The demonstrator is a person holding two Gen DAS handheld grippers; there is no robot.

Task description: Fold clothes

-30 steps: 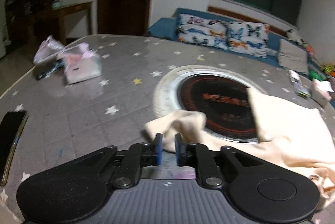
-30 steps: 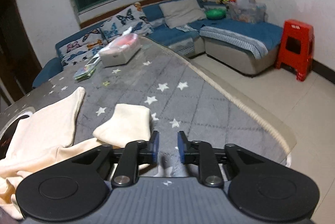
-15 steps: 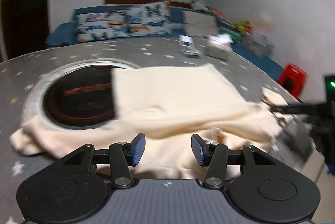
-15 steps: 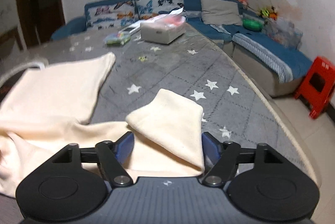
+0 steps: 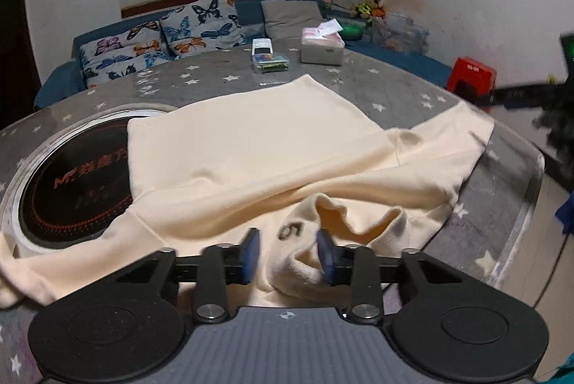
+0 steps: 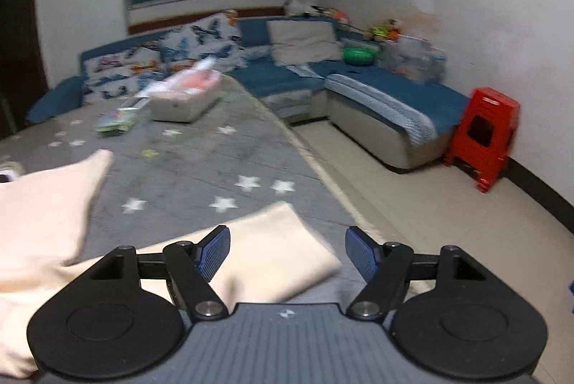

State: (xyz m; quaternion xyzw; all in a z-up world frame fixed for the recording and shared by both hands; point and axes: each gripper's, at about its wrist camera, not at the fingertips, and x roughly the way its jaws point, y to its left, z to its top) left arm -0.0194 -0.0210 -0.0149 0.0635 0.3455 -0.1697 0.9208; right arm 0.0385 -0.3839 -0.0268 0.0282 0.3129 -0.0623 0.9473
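A cream sweatshirt (image 5: pixel 258 154) lies spread on the grey star-patterned table (image 5: pixel 401 90), its neck opening and a dark size tag nearest me. My left gripper (image 5: pixel 288 253) is open, its blue pads (image 5: pixel 251 251) either side of the collar, just above the cloth. My right gripper (image 6: pixel 287 253) is open wide over the end of a sleeve (image 6: pixel 272 251) near the table's right edge. The same garment shows at the left of the right wrist view (image 6: pixel 46 201). The right gripper also appears blurred at the far right of the left wrist view (image 5: pixel 531 93).
A round dark induction cooktop (image 5: pixel 71 179) is set in the table, partly under the sweatshirt. A tissue box (image 5: pixel 323 48) and small packets (image 5: pixel 269 61) stand at the far side. A blue sofa (image 6: pixel 358 90) and a red stool (image 6: pixel 484 136) stand beyond the table edge.
Both grippers have opened and let go of the sleeves. The left one has swung right to the collar. The right one has opened wider and turned right over the sleeve end.
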